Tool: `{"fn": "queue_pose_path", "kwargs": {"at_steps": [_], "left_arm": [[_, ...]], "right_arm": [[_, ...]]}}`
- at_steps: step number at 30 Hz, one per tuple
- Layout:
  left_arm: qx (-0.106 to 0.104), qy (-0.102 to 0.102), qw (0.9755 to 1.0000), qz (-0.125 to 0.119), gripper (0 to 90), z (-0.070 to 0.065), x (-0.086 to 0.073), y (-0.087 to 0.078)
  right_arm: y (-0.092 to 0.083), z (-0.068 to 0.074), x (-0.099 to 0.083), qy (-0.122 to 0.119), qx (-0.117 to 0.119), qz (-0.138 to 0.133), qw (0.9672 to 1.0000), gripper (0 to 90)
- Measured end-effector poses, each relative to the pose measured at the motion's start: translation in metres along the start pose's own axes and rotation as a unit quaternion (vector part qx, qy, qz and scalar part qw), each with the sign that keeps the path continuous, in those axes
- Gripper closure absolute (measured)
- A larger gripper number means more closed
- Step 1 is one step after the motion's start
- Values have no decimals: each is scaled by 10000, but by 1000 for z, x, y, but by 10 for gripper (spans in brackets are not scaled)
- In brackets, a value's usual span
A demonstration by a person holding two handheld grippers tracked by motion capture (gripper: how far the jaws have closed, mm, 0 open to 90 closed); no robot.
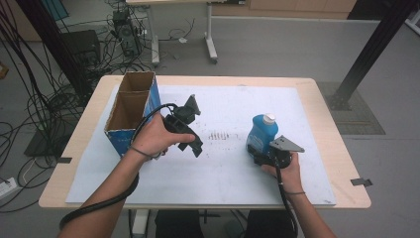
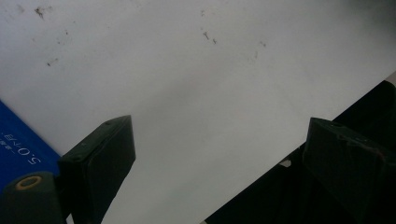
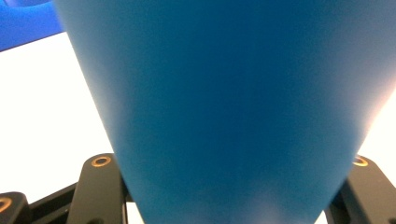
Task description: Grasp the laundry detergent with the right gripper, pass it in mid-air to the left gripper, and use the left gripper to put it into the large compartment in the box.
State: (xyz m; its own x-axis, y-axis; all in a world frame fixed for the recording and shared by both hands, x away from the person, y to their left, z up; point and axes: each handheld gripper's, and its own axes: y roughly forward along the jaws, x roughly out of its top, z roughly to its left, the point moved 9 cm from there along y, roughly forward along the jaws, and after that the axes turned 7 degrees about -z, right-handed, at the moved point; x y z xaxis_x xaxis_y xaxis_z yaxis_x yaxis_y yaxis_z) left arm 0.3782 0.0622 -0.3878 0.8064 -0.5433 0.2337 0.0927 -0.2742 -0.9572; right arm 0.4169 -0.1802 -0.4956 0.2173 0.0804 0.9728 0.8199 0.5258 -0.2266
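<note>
A blue bottle (image 1: 261, 130) with a white cap stands upright on the white mat (image 1: 233, 178), right of centre. My right gripper (image 1: 260, 151) is shut on its lower body from the near side. In the right gripper view the blue bottle (image 3: 224, 93) sits between the two black fingers (image 3: 100, 179) of my right gripper (image 3: 231, 172). My left gripper (image 1: 194, 144) is held above the mat beside the blue cardboard box (image 1: 130, 115). Seen from its own camera, my left gripper (image 2: 219, 126) stands open with nothing between its jaws, and a corner of the blue box (image 2: 21, 149) lies at the lower left.
The box is open at the top with two compartments and stands at the mat's left edge. Faint dark marks (image 1: 218, 135) dot the mat's middle. The wooden table (image 1: 346, 168) rims the mat. Cables and table legs crowd the floor behind.
</note>
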Motion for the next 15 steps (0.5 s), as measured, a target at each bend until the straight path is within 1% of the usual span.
{"fn": "queue_pose_path", "kwargs": {"at_steps": [15], "left_arm": [[-15,-25,10000,6,90,1,0,2]], "right_arm": [[0,0,0,10,-11,-31,10000,384]]}}
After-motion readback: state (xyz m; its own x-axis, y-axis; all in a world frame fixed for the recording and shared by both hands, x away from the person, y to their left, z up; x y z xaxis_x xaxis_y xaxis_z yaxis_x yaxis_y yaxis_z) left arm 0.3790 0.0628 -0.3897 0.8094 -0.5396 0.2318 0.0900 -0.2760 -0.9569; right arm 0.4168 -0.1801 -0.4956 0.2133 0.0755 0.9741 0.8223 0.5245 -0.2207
